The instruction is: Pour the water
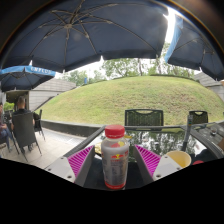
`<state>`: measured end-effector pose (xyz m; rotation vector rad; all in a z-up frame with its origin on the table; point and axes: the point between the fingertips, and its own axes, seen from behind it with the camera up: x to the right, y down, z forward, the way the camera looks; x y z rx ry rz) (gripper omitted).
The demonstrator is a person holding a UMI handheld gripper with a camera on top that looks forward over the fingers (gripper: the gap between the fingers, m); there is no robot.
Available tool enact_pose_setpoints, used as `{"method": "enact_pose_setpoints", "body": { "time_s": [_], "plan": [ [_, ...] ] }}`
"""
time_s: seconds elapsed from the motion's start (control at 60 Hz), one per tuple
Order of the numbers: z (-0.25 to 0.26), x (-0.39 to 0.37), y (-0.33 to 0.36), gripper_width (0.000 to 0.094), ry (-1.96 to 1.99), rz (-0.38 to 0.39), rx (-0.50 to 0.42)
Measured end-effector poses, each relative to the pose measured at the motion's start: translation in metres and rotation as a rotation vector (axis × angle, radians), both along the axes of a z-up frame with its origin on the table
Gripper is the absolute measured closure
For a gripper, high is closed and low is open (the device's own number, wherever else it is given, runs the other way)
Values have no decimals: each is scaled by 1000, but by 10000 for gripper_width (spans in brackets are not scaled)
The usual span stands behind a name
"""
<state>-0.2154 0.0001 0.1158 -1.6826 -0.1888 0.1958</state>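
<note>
1. Tool (115,163) – both pink pads (80,158) press on the bottle (115,156), one at each side. Closed on it.
2. Bottle – clear plastic, red cap (115,131), upright between the fingers. Pale liquid in the lower part, exact level hard to tell.
3. Cup (179,158) – yellowish, just right of the right finger, sitting on the worktop (196,141). Apart from the bottle, not touching it.
4. Worktop – grey surface runs beyond the tool on both sides; its near part under the bottle is hidden in dark.
5. Beyond the tool – two dark chairs (144,117) at the worktop's far side, then a green grassy mound (130,98).
6. Overhead – large dark umbrella (85,30); a second, blue one (25,76) off to the left.
7. Far left – person (18,110) seated on patio chairs, well apart from the tool.
</note>
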Motion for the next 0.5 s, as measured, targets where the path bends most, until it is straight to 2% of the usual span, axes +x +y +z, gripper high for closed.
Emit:
{"method": "enact_pose_setpoints", "body": {
  "time_s": [0.083,0.1,0.117,0.133,0.283,0.417,0.5],
  "plan": [
    [2,-10,27,154,-2,-27,14],
    [3,-11,31,197,-4,-30,20],
    [4,-13,35,281,-7,-32,26],
    [2,-13,37,405,-12,-38,27],
    [6,-12,32,582,5,-73,68],
    [8,-7,35,618,72,-73,87],
    [11,-1,37,618,236,-56,33]
  ]
}}
